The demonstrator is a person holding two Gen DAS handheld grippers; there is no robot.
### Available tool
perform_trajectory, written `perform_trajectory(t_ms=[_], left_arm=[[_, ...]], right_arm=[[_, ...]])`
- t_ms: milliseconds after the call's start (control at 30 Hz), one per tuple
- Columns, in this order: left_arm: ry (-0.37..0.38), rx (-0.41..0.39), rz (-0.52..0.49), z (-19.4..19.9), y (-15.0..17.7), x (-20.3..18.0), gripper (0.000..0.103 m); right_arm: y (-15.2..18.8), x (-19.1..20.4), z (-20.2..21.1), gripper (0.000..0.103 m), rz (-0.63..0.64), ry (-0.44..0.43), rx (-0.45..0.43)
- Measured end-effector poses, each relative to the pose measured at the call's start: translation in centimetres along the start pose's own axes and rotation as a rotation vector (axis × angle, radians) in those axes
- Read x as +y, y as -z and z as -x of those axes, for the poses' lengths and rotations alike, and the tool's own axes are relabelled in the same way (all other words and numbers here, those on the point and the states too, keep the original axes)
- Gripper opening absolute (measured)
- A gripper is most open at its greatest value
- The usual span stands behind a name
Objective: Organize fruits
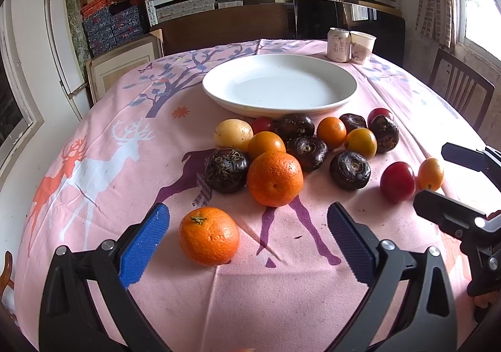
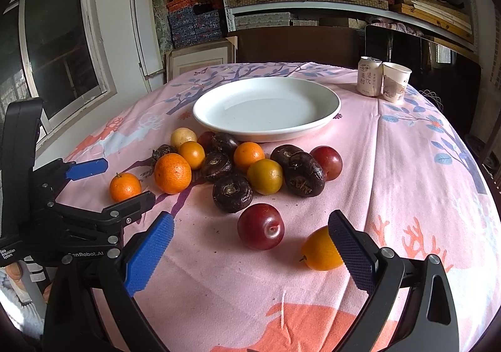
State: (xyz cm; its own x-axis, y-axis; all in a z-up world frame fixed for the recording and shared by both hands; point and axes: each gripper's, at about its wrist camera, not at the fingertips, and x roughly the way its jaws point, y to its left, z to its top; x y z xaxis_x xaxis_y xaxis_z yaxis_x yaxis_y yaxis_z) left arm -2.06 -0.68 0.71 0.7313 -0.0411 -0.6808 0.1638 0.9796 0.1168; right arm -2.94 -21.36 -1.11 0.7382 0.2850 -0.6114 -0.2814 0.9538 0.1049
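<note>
Left gripper (image 1: pixel 247 245): jaws spread, empty; mandarin (image 1: pixel 209 236) lies between its fingers, toward the left one.
Right gripper (image 2: pixel 250 255): spread, empty; red plum (image 2: pixel 260 226) just ahead.
Plate (image 1: pixel 313 107): bare, beyond the fruit.

Left wrist view: sits low over the near edge of the desk (image 1: pixel 94 164), looking forward along the left tongs (image 1: pixel 247 239) toward the white plate (image 1: pixel 278 85) and the shelves behind.
Right wrist view: same low height, set further right, facing the same way along the right tongs (image 2: pixel 250 245).
Closeness: both near the fruit pile (image 2: pixel 238 170).
Shared: plate, fruit pile, can (image 1: pixel 338 44), cup (image 1: pixel 361 46); each view catches the other tongs at its edge.
</note>
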Motion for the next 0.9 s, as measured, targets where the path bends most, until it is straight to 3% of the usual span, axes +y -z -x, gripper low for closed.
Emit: perform_trajectory(t_ms=[900], left_arm=[[0.003,0.009,-0.006,-0.47,0.13,-0.28,0.099]], right_arm=[[0.06,0.22,-0.05,0.099,0.003,0.000,0.006]])
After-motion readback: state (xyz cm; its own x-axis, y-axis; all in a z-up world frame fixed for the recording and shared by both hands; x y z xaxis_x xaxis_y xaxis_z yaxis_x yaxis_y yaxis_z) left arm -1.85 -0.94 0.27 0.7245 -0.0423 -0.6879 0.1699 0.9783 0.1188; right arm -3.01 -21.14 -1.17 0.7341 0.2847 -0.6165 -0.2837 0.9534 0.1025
